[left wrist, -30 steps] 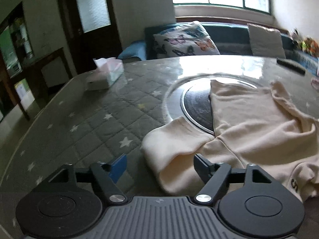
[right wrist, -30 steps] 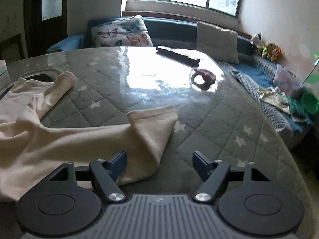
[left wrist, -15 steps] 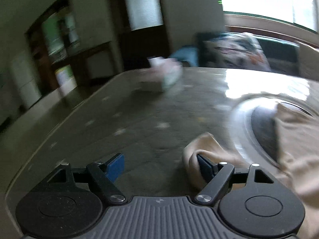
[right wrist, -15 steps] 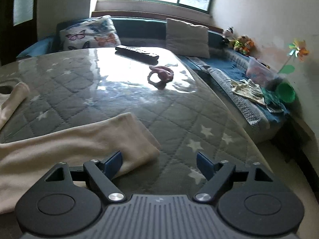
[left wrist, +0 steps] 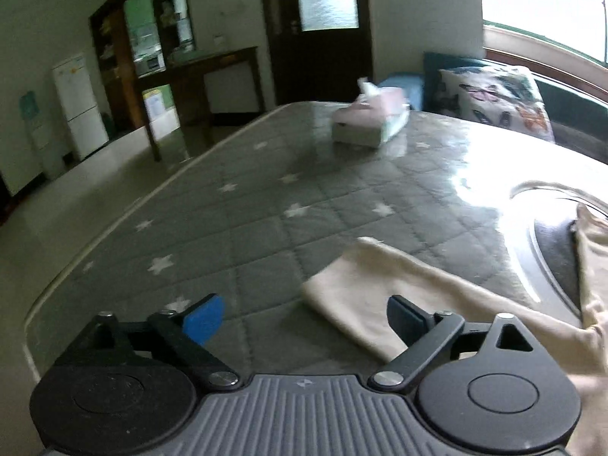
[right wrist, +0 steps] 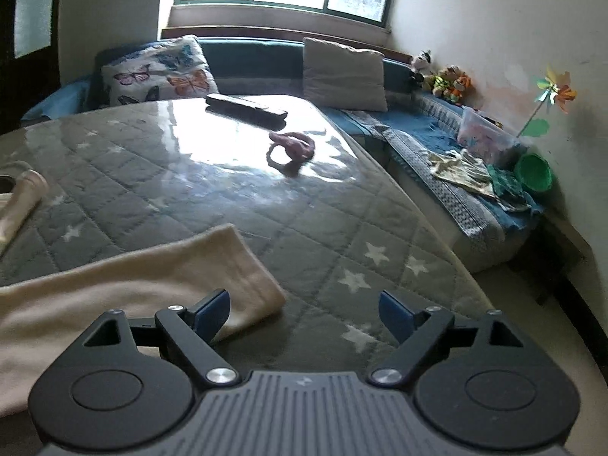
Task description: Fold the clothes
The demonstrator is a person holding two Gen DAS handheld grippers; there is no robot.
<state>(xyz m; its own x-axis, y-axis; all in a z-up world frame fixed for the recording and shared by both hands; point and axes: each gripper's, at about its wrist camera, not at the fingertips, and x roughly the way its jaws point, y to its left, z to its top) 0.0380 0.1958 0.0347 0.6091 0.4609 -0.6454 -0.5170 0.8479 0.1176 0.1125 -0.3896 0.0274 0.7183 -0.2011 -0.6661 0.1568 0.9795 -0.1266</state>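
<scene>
The left sleeve (left wrist: 383,296), bunched beside the dark round inset (left wrist: 554,258) a second ago, is now laid out flat, away from it. The right sleeve (right wrist: 182,277), earlier folded to a point, is now stretched straight. Both tongs, the left tongs (left wrist: 304,317) and right tongs (right wrist: 304,309), have been swung outward, each toward a cuff.

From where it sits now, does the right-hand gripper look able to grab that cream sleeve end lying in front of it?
Probably yes. The right gripper is open, and the cream sleeve lies flat on the quilted table just ahead, toward its left finger, with nothing over it. A small shift left should bring it between the fingers.
</scene>
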